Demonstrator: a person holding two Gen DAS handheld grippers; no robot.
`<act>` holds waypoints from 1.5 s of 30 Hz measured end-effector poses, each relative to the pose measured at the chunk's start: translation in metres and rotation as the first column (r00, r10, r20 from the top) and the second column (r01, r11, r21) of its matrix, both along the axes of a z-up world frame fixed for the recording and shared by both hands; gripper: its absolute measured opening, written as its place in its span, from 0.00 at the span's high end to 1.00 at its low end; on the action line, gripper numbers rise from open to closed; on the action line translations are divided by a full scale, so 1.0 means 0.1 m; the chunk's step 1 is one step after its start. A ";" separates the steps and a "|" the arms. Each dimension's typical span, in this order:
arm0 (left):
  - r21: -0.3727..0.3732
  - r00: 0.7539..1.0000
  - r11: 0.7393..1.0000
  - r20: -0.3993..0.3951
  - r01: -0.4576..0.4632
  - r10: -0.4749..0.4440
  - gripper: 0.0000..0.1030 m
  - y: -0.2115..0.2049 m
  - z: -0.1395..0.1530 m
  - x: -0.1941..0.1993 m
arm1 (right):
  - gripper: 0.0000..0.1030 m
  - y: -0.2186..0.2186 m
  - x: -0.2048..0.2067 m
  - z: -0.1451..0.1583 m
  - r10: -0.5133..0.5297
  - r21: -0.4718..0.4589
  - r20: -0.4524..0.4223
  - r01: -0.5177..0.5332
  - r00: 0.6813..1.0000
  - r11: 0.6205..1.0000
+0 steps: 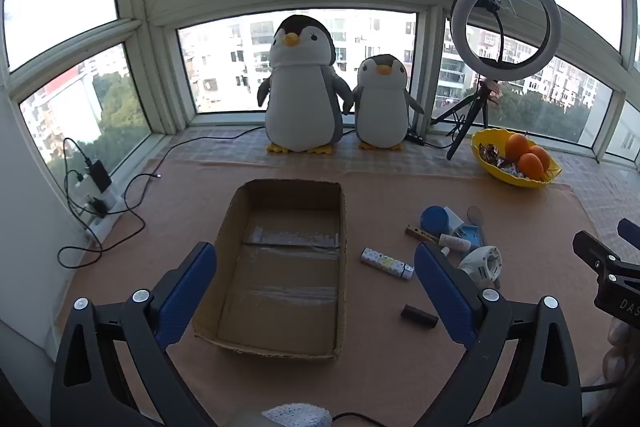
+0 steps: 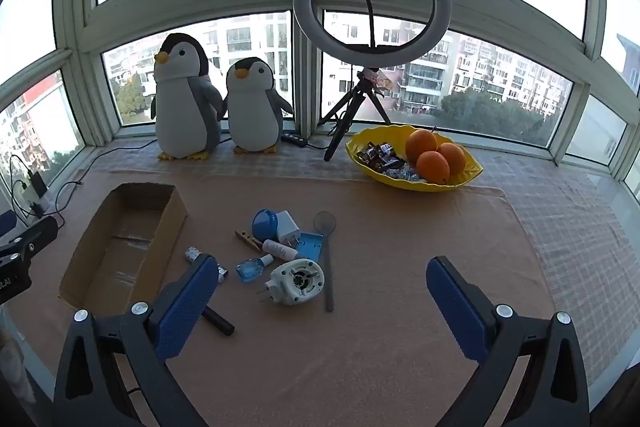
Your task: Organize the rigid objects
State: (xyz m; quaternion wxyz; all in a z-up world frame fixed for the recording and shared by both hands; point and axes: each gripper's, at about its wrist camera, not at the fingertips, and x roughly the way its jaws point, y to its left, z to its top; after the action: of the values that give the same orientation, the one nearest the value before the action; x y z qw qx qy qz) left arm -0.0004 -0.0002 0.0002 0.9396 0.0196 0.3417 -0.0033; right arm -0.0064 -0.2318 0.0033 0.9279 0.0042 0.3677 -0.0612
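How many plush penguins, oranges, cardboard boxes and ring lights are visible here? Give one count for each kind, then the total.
Plush penguins: 2, a large one and a small one
Oranges: 3, all in the yellow bowl, e.g.
Cardboard boxes: 1
Ring lights: 1
Total: 7

Cardboard box (image 1: 280,267): plain brown; cloth (image 2: 380,347) beneath: tan; tablecloth (image 2: 580,227) further out: pale checked; bowl (image 2: 464,179): yellow; three oranges (image 2: 434,155): orange; plush penguins (image 2: 188,99): grey and white, orange beaks and feet; round lidded jar (image 2: 265,223): blue; small bottle (image 2: 252,268): translucent blue; patterned tube (image 1: 386,262): white with coloured dots; cylinder (image 1: 419,315): black; gripper pads (image 2: 184,307): blue, on black fingers.
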 end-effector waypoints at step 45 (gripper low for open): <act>0.000 1.000 1.000 -0.011 0.018 -0.018 0.03 -0.06 0.01 0.01 | 0.00 0.04 -0.03 -0.05 -0.005 0.011 -0.005 0.005 1.000 1.000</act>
State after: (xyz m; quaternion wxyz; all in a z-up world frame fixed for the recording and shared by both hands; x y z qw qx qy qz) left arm 0.0007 -0.0066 0.0011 0.9377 0.0230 0.3466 -0.0119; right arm -0.0098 -0.2282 -0.0014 0.9268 0.0099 0.3703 -0.0617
